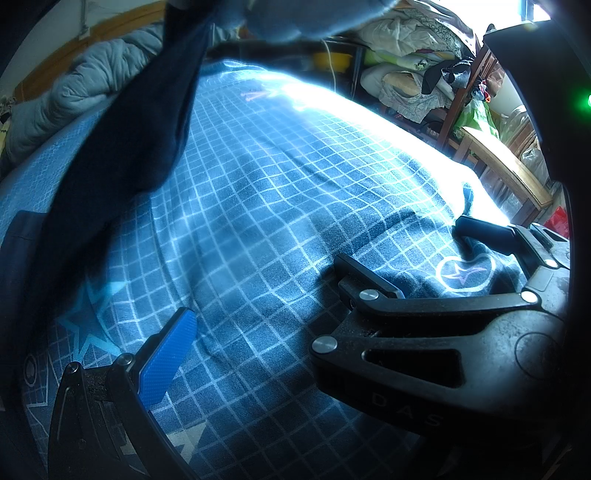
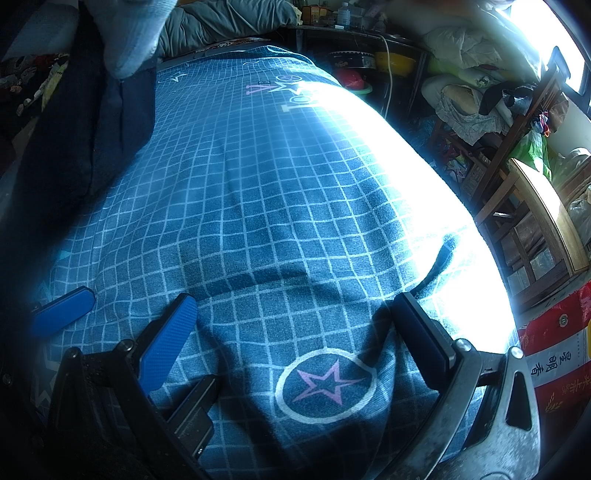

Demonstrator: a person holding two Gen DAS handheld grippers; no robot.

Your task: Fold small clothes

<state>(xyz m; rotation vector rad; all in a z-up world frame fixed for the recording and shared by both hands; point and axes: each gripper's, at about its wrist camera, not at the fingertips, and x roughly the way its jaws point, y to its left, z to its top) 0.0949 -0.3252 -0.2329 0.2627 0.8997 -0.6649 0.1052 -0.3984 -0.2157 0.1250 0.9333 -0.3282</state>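
Since neither tool has cloth in it, the step in hand seems to be the reach for a garment, not the fold itself. The left tool [image 1: 295, 314] is low over the bed [image 1: 258, 184]. Only its blue left finger [image 1: 168, 360] shows in its own view, because the right tool covers the other finger. This blue finger stands far out to the side, so I judge the jaws wide open, and nothing is between them. The right tool [image 2: 293, 301] is also wide open and holds nothing. Its two fingers are on each side of a star print in the checked sheet, close above it. I cannot tell if they touch the sheet. The two tools are just beside each other and partly overlap in the views.

The task's thing is the dark garment [image 2: 81, 129]. It is at the far left of the bed, well apart from both tools, and it looks loose and not folded. A pale blue piece [image 2: 129, 33] is above it, too blurred to name.

The next move calls for bringing one tool left to the dark garment, closing on an edge or a corner, and pulling it to the free middle of the bed to spread it flat. Thin cloth on a soft sheet is easy to miss, or the sheet comes up with it.
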